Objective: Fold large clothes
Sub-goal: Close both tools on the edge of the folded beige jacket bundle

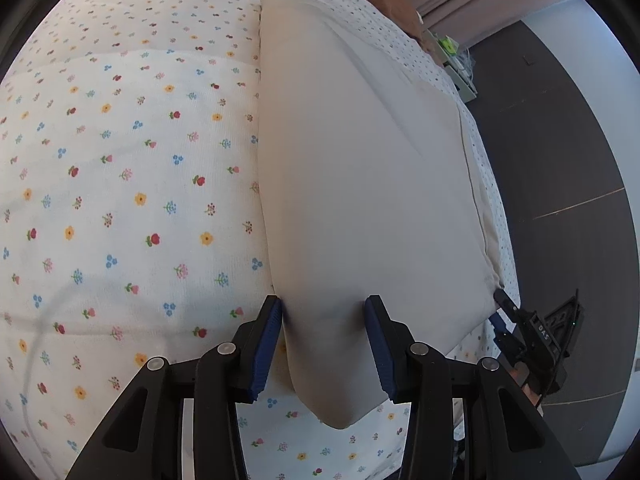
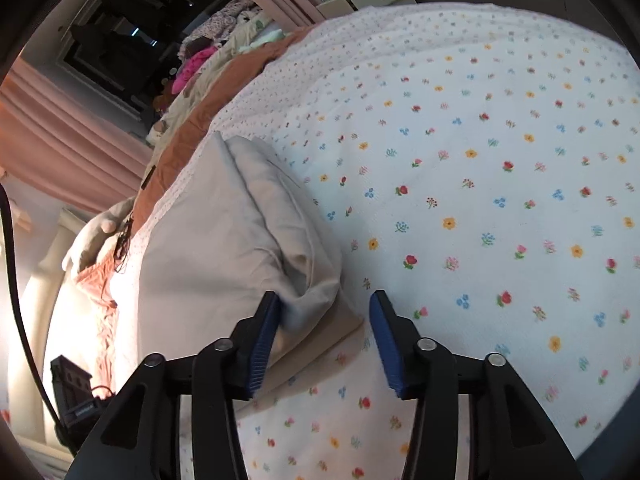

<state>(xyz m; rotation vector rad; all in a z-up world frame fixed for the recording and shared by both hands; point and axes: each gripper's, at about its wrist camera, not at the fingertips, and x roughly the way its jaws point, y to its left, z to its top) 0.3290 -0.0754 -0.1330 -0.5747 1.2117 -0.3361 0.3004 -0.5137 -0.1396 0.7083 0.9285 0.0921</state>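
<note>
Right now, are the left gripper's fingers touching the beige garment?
Touching. In the left wrist view both blue fingers of the left gripper press into the beige garment, which bulges between them.

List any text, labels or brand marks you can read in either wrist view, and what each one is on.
"DAS": white letters, seen sideways, on the black body of the right gripper in the left wrist view; more may be hidden.
Small label on the black device at the lower left of the right wrist view: too blurred to read.
Nothing readable on the beige garment or floral bedspread.
</note>
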